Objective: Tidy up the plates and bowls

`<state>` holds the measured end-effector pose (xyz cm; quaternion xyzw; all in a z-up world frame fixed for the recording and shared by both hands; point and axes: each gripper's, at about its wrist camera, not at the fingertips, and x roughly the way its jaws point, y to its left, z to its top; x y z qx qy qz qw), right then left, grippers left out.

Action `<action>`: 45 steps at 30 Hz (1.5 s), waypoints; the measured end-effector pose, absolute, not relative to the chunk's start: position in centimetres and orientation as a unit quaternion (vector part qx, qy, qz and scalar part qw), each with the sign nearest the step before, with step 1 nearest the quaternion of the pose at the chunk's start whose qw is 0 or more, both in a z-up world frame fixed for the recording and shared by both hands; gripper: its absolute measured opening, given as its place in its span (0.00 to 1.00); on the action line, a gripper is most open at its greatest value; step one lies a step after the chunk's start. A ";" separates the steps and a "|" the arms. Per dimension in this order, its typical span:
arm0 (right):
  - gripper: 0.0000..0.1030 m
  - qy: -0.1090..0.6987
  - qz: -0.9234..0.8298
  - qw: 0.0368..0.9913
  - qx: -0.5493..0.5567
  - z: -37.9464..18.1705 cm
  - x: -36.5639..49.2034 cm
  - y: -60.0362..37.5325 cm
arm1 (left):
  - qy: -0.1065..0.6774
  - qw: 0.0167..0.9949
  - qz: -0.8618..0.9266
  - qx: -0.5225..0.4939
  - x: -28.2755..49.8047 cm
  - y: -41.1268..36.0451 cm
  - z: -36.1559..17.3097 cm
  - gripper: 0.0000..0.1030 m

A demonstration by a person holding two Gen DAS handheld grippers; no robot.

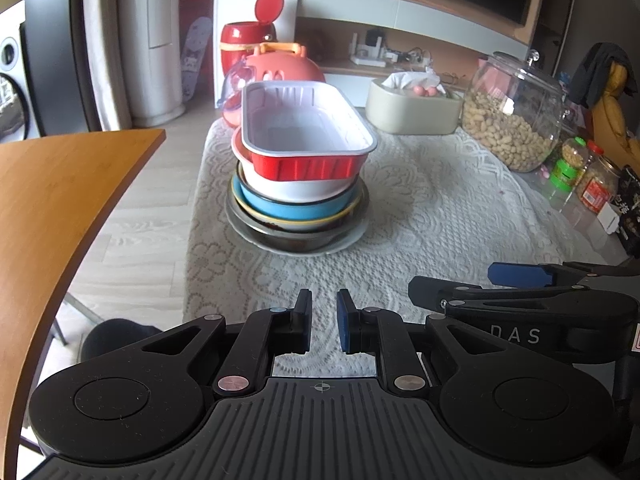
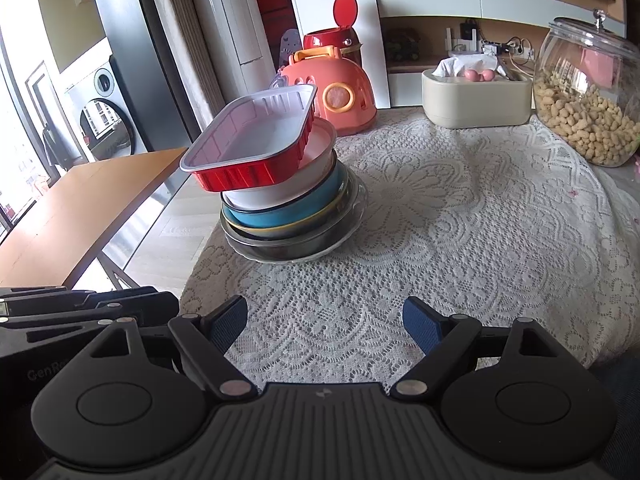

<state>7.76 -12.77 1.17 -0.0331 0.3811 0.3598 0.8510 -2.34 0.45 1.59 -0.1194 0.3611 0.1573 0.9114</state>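
On the lace tablecloth (image 1: 420, 216) ahead of our left gripper (image 1: 324, 320) we see the stack of plates and bowls (image 1: 298, 200) sitting near the table's left edge, well apart from us. Our left jaws stand nearly together with a narrow gap, pinching nothing. A red foil tray (image 1: 308, 136) crowns the stack, resting in a white bowl (image 1: 300, 188) above a blue bowl (image 1: 288, 208). The tray overhangs the bowl's rim, so we judge a careless nudge could slide it off.

From the right wrist view, our right gripper (image 2: 324, 324) has its jaws spread wide and empty, low over the cloth. Here the red foil tray (image 2: 256, 140) is plainly tilted, leaning toward the floor-side edge, with the glass plate (image 2: 296, 248) at the bottom close to that edge. We think lifting a lower piece without first removing the tray could topple it. Snagging the lace could drag the whole stack, or disturb the peanut jar (image 2: 588, 92) at right.
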 end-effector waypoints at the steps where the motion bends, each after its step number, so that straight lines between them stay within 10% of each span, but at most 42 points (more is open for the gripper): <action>1: 0.83 0.382 0.359 0.851 -0.033 1.1 7.8 -12.7 | 0.361 0.911 0.157 -0.121 -2.4 0.5 1.6 0.17; 45: 0.83 0.394 0.359 0.845 -0.030 0.8 7.9 -12.4 | 0.361 0.911 0.143 -0.137 -2.3 0.9 1.4 0.17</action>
